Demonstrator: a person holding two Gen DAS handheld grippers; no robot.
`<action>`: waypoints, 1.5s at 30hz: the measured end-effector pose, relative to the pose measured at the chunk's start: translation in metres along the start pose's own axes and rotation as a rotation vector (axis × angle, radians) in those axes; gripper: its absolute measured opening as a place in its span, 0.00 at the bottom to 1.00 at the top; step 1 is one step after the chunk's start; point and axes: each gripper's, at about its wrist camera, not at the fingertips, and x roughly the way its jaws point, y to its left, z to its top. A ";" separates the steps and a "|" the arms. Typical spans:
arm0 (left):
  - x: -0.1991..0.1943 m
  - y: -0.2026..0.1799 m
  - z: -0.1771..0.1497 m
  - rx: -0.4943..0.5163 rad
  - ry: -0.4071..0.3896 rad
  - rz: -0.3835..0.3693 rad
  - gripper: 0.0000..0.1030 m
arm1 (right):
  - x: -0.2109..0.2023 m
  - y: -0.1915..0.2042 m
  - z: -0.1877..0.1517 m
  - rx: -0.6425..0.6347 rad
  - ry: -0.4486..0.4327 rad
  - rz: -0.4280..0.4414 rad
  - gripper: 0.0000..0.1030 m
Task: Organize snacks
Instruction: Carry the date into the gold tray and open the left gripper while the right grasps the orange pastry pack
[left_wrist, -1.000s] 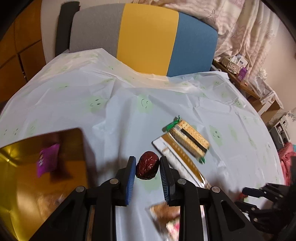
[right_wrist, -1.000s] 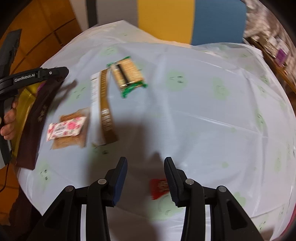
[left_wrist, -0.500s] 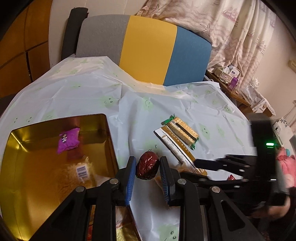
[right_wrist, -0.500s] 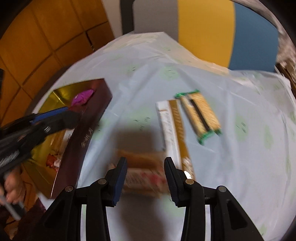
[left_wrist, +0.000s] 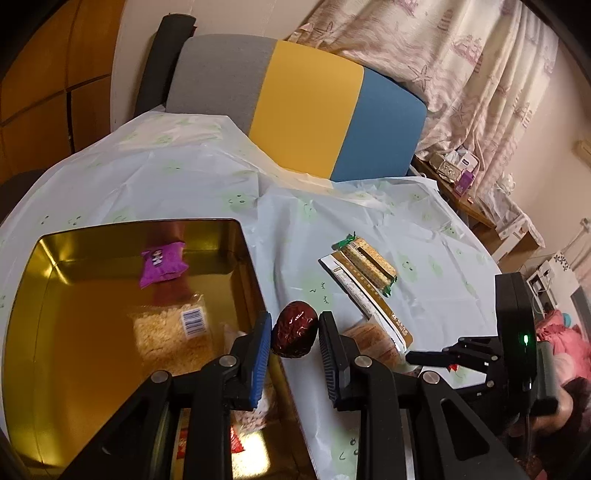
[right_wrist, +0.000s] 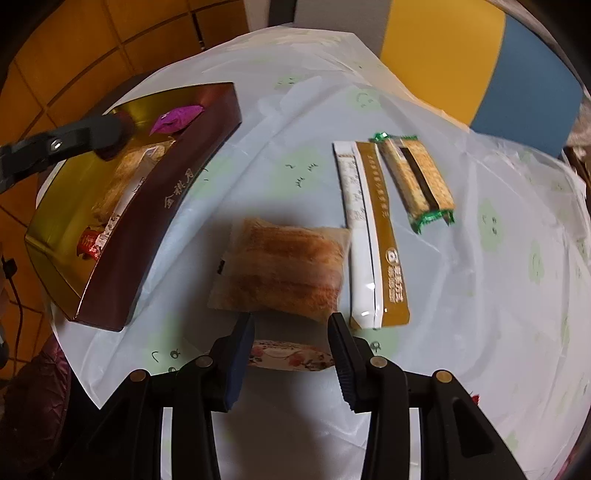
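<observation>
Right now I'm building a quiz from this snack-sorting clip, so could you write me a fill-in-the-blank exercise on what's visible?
1. The left gripper is shut on a dark red ____.
2. The purple packet lies inside the gold ____.
3. The right gripper hangs open over a pastry pack that lies on the ____.
4. The cracker pack with green ends lies beside a white and ____ sachet.

Missing words: date; tin; table; gold.
</observation>
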 end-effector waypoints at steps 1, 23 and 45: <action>-0.003 0.003 -0.002 -0.003 -0.003 0.000 0.26 | 0.000 -0.001 0.001 0.018 -0.005 0.007 0.48; -0.047 0.130 -0.036 -0.342 -0.021 0.146 0.26 | 0.038 0.029 0.038 0.039 -0.066 -0.120 0.81; -0.005 0.140 -0.006 -0.258 0.028 0.311 0.46 | 0.049 0.035 0.033 0.043 -0.066 -0.160 0.84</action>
